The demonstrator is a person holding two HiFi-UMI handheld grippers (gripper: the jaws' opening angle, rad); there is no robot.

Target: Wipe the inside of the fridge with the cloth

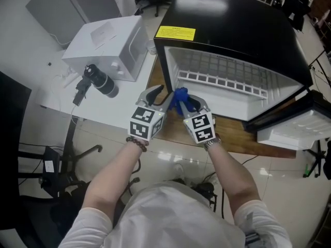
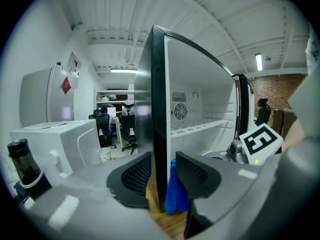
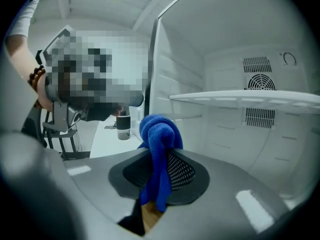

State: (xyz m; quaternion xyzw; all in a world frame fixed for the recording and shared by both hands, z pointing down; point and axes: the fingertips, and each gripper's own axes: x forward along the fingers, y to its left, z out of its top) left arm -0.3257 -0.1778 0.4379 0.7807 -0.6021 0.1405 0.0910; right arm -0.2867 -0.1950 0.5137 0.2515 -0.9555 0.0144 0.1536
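Over at the left a white table carries a white box with a dark bottle just in front of it. Next along, the left gripper is held up to the left wall of the open fridge, its jaws standing apart and holding nothing; looking along them, the black front edge of that wall shows in the gap. Just beside it on the right, the right gripper has its jaws closed on the blue cloth, which bunches up above the pads and hangs down below them. The cloth sits at the mouth of the fridge, near the lower left corner of the opening, in front of the white interior. Inside, a white shelf runs across, and a round vent shows on the back wall. The fridge stands on a wooden surface, has a yellow label on top, and its door hangs open at the far right
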